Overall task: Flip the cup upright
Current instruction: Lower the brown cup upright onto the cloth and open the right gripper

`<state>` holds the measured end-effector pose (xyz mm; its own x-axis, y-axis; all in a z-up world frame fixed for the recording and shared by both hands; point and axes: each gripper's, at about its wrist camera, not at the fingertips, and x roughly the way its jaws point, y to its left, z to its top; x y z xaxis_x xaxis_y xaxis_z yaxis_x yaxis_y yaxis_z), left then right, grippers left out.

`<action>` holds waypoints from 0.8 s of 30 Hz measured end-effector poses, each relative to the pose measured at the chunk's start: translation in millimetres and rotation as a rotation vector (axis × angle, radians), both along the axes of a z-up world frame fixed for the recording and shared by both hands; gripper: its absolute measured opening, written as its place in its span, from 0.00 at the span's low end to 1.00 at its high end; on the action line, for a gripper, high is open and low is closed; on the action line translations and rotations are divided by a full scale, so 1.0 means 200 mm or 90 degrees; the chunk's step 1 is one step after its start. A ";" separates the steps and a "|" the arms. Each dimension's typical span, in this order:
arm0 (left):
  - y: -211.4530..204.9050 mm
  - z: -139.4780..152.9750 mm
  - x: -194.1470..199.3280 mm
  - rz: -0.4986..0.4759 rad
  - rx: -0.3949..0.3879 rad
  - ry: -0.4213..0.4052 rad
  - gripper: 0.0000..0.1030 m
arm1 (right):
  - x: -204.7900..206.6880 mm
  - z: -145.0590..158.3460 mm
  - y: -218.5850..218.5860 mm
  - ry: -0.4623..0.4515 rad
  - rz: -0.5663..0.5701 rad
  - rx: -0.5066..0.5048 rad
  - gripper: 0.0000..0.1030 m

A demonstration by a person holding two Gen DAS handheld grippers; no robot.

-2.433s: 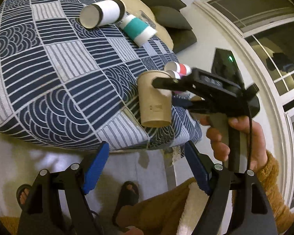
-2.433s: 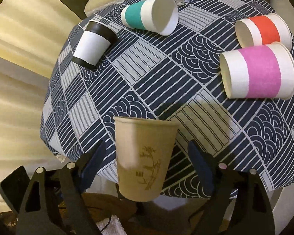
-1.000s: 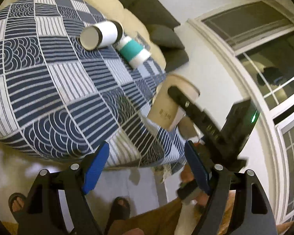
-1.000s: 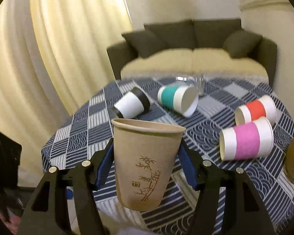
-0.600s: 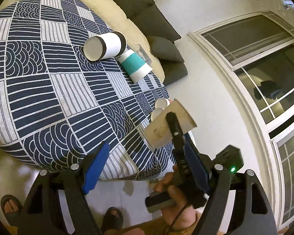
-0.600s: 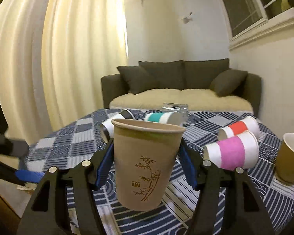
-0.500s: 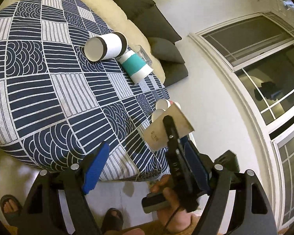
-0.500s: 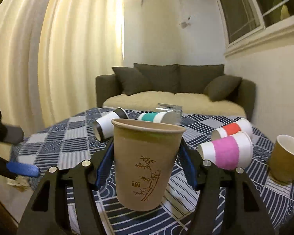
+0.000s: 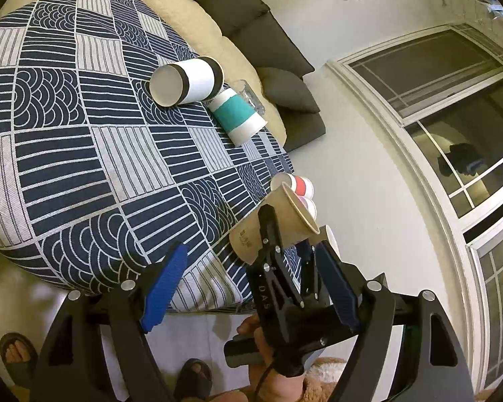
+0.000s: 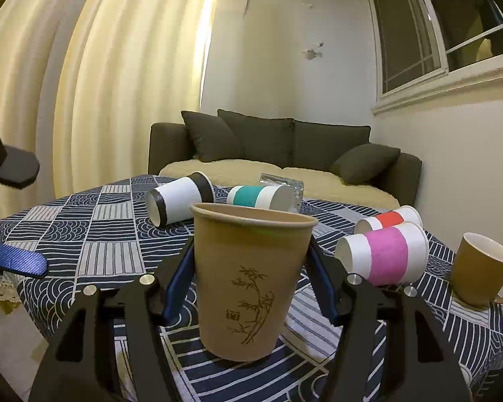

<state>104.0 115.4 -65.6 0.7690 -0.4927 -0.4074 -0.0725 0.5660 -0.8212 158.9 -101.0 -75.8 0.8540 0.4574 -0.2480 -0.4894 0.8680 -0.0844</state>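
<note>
Turned mouth-up now, the brown cup (image 10: 251, 281) sits pinched between the right gripper (image 10: 249, 284)'s blue pads, low over the near edge of the table (image 10: 94, 234); a couple of seconds back it hung unsqueezed. The left gripper (image 9: 251, 291) waits below the edge, jaws spread wide and empty. Best to lower it level until the base sits flat, then let go gently, clear of the pink cup (image 10: 382, 256).

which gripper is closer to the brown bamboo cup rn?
Right. The right gripper is clamped on the brown bamboo cup, mouth up. The left gripper is open, apart from it off the table edge.
</note>
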 end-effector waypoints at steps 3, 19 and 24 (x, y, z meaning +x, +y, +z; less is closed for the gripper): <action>0.00 0.00 0.01 -0.003 -0.002 -0.004 0.75 | -0.01 -0.01 0.00 -0.005 0.000 -0.009 0.61; -0.01 0.02 0.00 -0.007 -0.004 -0.020 0.75 | -0.04 -0.02 -0.01 0.030 0.012 -0.012 0.77; 0.00 0.03 -0.01 0.004 0.010 -0.021 0.75 | -0.07 0.02 -0.06 0.046 0.013 0.003 0.93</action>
